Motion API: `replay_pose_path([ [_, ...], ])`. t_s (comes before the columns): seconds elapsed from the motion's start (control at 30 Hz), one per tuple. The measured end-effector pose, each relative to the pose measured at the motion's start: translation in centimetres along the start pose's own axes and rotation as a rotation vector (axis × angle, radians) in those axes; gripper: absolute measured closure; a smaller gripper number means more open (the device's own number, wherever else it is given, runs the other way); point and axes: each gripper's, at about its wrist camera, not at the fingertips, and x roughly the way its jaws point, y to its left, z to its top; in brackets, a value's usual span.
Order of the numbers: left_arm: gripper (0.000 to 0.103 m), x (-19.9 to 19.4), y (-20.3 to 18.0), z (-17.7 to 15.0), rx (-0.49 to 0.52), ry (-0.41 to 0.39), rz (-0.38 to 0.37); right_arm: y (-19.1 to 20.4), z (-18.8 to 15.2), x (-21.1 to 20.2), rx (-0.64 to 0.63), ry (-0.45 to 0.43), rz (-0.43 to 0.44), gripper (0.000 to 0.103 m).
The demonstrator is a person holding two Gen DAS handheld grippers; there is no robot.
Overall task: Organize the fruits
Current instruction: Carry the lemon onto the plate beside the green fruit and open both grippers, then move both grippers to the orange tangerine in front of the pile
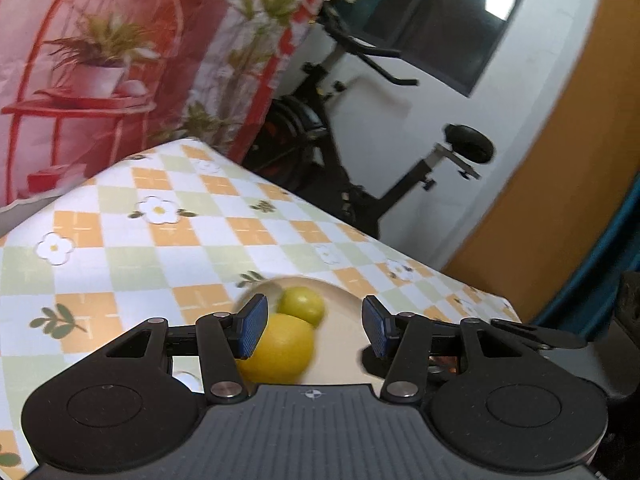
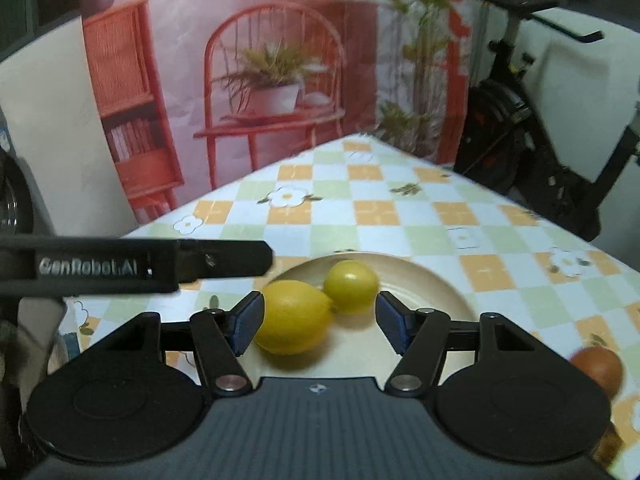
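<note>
A cream plate (image 2: 432, 284) sits on the checked tablecloth and holds a large yellow lemon (image 2: 294, 316) and a smaller yellow-green fruit (image 2: 351, 286), touching each other. The plate (image 1: 344, 344), the lemon (image 1: 280, 350) and the small fruit (image 1: 302, 305) also show in the left wrist view. My right gripper (image 2: 318, 326) is open and empty, hovering over the plate's near side with the lemon by its left pad. My left gripper (image 1: 314, 326) is open and empty above the plate. Its body (image 2: 132, 266) shows at the left of the right wrist view.
A brownish-orange round fruit (image 2: 598, 366) lies on the cloth right of the plate. The table's far edge (image 1: 280, 184) drops off toward an exercise bike (image 1: 360, 148). A printed backdrop (image 2: 260, 80) hangs behind the table.
</note>
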Motion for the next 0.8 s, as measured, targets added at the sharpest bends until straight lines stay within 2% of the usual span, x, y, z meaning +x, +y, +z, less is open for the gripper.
replay_pose_path([
  [0.27, 0.049, -0.2, -3.3, -2.3, 0.093, 0.066, -0.082, -2.4, -4.6, -8.1, 0.090, -0.143, -0.114, 0.041],
  [0.37, 0.049, -0.2, -4.3, -3.3, 0.135, 0.087, -0.099, -2.9, -6.7, -10.5, 0.135, -0.179, -0.170, 0.047],
  [0.47, 0.049, -0.1, -5.2, -4.6, 0.181, 0.113, -0.113, -3.2, -8.7, -12.3, 0.189, -0.206, -0.208, 0.047],
  [0.63, 0.049, 0.0, -5.5, -5.6, 0.210, 0.160, -0.121, -2.6, -11.3, -13.2, 0.238, -0.184, -0.200, 0.047],
  [0.67, 0.049, -0.1, -5.5, -5.8, 0.208, 0.166, -0.120, -2.4, -11.7, -13.0, 0.238, -0.169, -0.191, 0.050],
  [0.8, 0.050, -0.2, -5.0, -6.1, 0.192, 0.191, -0.119, -0.9, -12.1, -11.3, 0.186, -0.121, -0.158, 0.051],
])
